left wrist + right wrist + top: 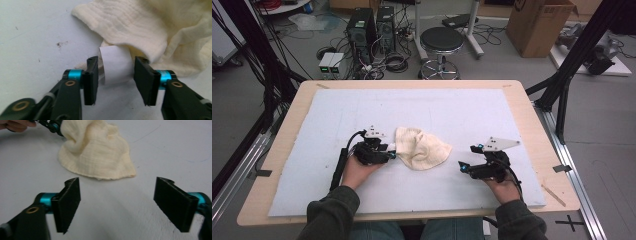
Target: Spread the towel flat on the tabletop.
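Observation:
A crumpled cream cloth [422, 147] lies in the middle of the pale blue mat [362, 107]. My left gripper [392, 150] points at its left edge. In the left gripper view the jaws [116, 75] stand apart on either side of a white label [116, 66] that hangs from the cloth [150, 27]; the pads do not press it. My right gripper [467, 157] rests to the right of the cloth, a short way off. Its jaws [117, 195] are open wide with bare mat between them, and the cloth [97, 152] lies ahead, with the left gripper [53, 126] at its far edge.
The mat covers a wooden table [287, 150]. Beyond the table's far edge stand a black stool [441, 42], computer towers [362, 30] and a cardboard box [537, 25]. Black frame posts [572, 65] rise at the right.

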`<state>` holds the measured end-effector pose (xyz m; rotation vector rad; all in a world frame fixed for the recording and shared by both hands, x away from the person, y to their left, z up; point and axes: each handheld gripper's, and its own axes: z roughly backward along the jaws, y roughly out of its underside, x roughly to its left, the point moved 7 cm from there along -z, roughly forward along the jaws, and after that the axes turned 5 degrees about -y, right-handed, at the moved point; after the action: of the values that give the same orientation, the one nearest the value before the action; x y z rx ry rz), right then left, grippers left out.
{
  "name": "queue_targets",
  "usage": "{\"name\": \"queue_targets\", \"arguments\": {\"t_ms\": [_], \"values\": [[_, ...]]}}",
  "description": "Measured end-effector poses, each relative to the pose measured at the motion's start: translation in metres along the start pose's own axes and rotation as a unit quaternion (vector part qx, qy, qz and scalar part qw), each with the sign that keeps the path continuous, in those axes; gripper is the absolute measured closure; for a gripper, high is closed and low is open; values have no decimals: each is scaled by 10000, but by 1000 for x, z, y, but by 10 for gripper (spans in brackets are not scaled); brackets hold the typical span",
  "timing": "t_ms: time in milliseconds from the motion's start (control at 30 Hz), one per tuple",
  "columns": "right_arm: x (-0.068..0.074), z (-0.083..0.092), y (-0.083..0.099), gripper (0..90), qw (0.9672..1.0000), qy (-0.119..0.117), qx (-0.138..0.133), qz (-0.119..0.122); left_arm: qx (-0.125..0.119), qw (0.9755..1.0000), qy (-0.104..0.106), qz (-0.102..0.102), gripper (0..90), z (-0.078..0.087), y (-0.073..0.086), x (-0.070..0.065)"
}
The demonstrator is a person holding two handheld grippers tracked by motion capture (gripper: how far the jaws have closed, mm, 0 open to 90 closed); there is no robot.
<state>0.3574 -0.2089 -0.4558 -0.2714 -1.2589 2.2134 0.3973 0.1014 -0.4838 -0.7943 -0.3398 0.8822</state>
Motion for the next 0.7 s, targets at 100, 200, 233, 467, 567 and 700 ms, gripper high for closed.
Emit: {"name": "queue_targets", "arguments": {"t_ms": [100,200,233,467,567,700], "values": [[-8,-16,-4,306,9997,-29,198,-101,15,10000,-27,-24,666,-5,-1,0],[-16,-30,-4,388,9995,11,313,-98,0,10000,-47,-66,760,-6,-2,2],[-17,-33,-4,412,9993,6,361,-92,-15,9999,-70,-81,786,-6,-2,2],[-21,-55,-6,550,9982,-160,557,-116,-63,9997,-51,-215,883,-2,-3,3],[-23,-62,-2,631,9973,-213,698,-111,-140,9996,6,-235,889,3,-5,2],[-21,-65,-1,780,9968,-260,757,5,-216,9995,43,-243,893,9,-6,1]]}}
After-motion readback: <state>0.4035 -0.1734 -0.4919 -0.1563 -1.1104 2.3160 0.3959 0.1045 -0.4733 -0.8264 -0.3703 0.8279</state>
